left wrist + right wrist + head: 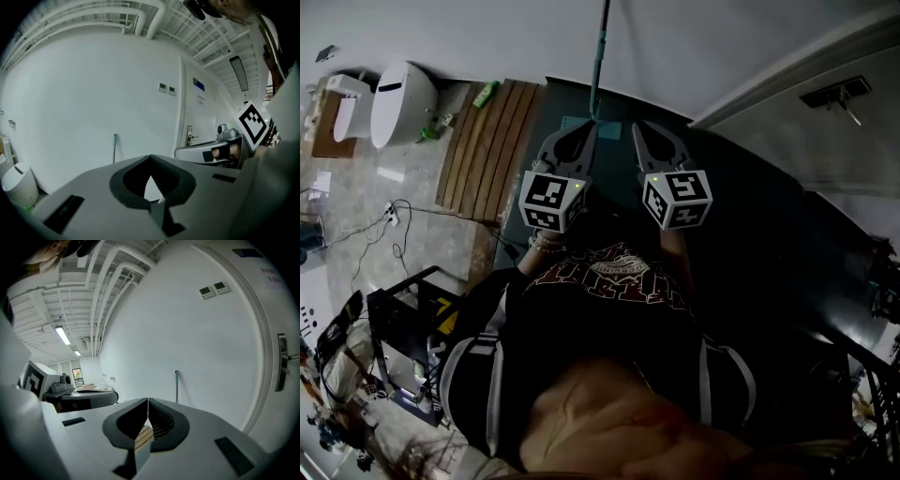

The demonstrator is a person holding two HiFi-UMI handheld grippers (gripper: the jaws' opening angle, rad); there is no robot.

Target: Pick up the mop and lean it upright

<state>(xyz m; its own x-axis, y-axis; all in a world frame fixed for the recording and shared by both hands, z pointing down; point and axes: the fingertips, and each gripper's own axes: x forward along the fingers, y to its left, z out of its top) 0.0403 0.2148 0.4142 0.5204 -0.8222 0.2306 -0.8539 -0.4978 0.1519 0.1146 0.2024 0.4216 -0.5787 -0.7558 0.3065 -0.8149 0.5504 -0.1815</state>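
The mop (598, 56) stands upright against the white wall, its teal handle rising out of the top of the head view. Its flat head (575, 122) rests on the dark floor at the wall's foot, partly behind my left gripper. My left gripper (586, 132) and right gripper (639, 128) are held side by side in front of the person's chest, both pointing at the wall and apart from the mop. Both are shut with nothing between their jaws. The handle shows as a thin pole (115, 147) in the left gripper view and likewise as a pole (176, 386) in the right gripper view.
A wooden slat mat (487, 150) lies left of the mop, with a white bin (398, 101) and a green bottle (485, 93) beyond it. Cables (384, 225) and a black cart (403, 328) are at lower left. A door with a lever handle (282, 362) is to the right.
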